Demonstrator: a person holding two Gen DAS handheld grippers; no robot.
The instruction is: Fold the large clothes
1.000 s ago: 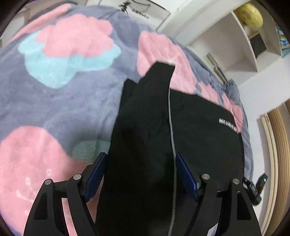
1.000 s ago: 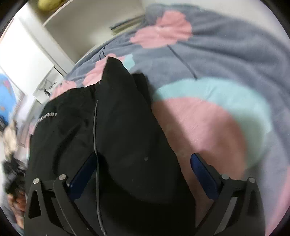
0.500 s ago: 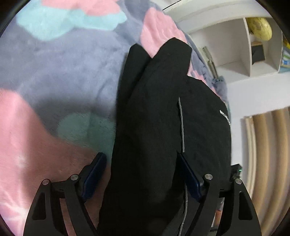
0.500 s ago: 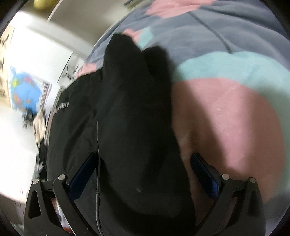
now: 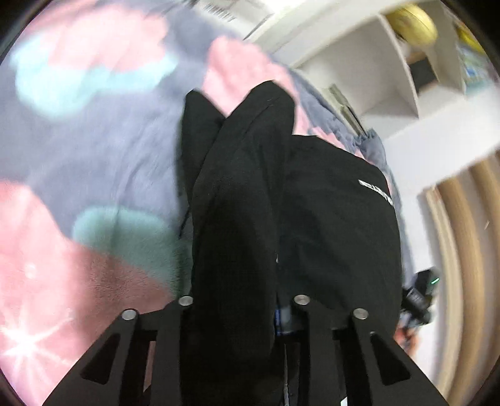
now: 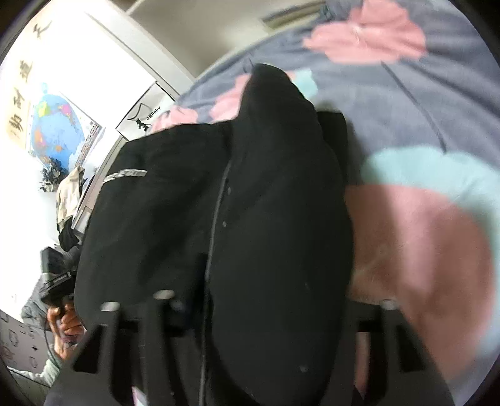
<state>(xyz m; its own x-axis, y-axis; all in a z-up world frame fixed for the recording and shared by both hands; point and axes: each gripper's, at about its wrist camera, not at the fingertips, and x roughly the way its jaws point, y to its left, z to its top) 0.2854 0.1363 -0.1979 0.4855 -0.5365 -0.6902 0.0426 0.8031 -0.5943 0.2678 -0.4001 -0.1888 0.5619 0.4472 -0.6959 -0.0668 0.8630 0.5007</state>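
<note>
While both of my tools sit low over the bed, the black jacket (image 5: 328, 218) lies spread on the flowered blanket (image 5: 93, 150), with a long fold of its cloth running up between the fingers in each view. Through the left wrist camera I see my left tool (image 5: 239, 309) clamped on that fold: the two black fingers press close against either side of the fabric, and only a sliver of a blue pad (image 5: 282, 315) shows on the right side. White lettering (image 5: 376, 192) sits on the flat part of the jacket to the right of the raised fold. Past the blanket's far edge stands a white shelf (image 5: 403, 71) with a yellow ball (image 5: 412, 22) on top.

From the right wrist camera, my right tool (image 6: 275, 307) stands with its fingers wide apart, one at each side of a thick hump of the jacket (image 6: 275, 218); the cloth bulges between them and hides the pads, so I cannot say that either pad presses on it. A grey zipper line (image 6: 215, 218) runs along the left of the hump. A world map (image 6: 57, 125) hangs on the wall at the left. This view is blurred near the fingers.
</note>
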